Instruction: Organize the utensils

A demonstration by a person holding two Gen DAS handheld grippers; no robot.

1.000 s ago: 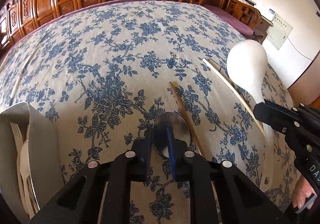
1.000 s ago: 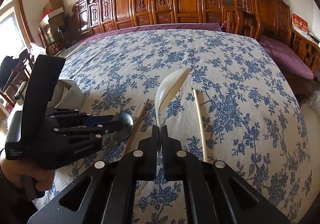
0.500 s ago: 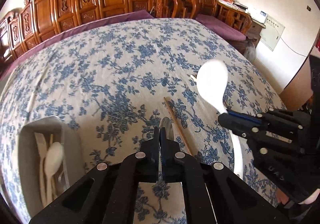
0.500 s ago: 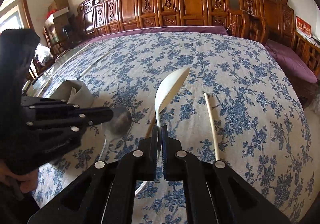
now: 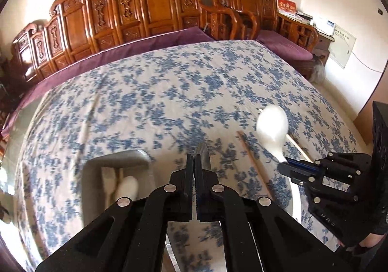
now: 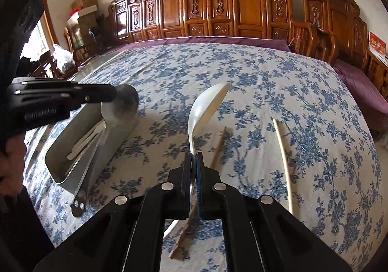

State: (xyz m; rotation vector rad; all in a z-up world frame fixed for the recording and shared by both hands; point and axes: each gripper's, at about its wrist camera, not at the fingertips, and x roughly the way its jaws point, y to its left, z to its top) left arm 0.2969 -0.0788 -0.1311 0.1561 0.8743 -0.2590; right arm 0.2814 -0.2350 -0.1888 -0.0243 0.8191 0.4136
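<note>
Left claw is gripping a metal spoon edge-on between closed fingers, holding it in the air above the tabletop, which is covered by a blue-flowered cloth. Right claw is clamping the handle of a white spoon, whose bowl is pointing up and away. A grey utensil tray is lying at the left of the tabletop, containing pale utensils, among them a fork. A brown chopstick and a pale chopstick are lying loose on the cloth, well apart, to the right of the tray.
</note>
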